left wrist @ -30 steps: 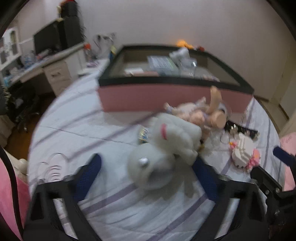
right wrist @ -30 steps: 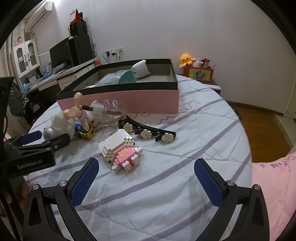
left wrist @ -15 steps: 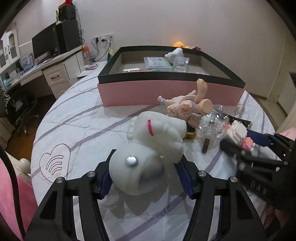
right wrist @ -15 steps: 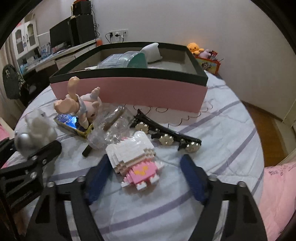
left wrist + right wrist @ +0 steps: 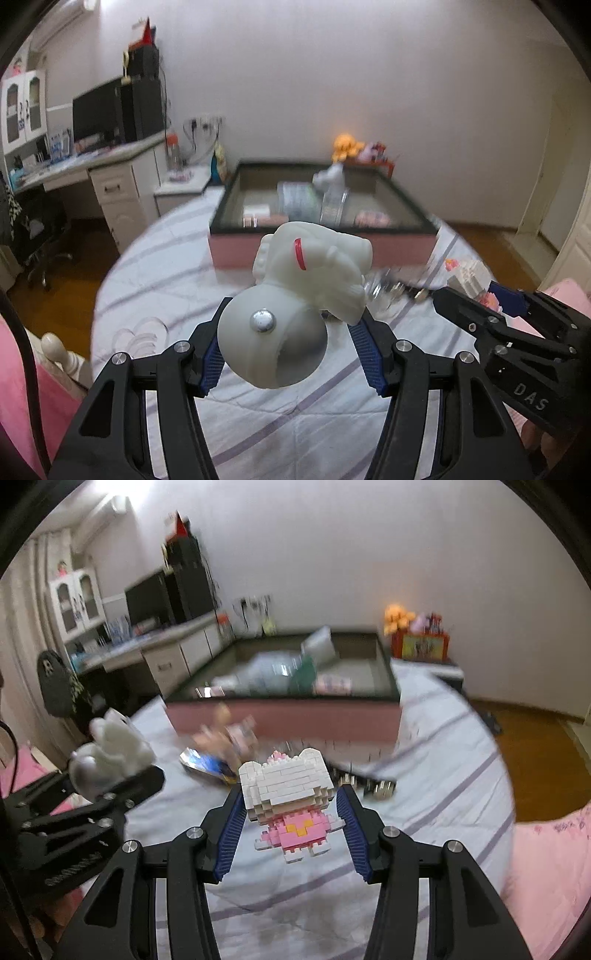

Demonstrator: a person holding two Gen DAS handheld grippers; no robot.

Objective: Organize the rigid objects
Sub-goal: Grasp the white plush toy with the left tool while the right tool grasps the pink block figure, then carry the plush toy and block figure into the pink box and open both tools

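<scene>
left hand-held gripper (image 5: 288,347): clamped on the round base of the white figure (image 5: 310,273); figure was held clear of the bed (image 5: 155,266), short of the box (image 5: 325,242).
right hand-held gripper (image 5: 290,825): jaws were closing on the block cat (image 5: 286,794), between them and clear of the bed; pads appeared pressed on its head.
figure, handling: judged stiff, light, smooth; round base may slip or swivel, so a hold low across the base is judged best.
block cat, handling: judged light but fragile; bricks could pop off under squeeze; broad head was judged the safest hold, thin limbs not.
edges: dark box rim stood raised, to be cleared.
room: box interior partly filled, blurred; open floor seen at its right half. Clip (image 5: 373,784) and doll (image 5: 225,734) lay near the box front.
</scene>
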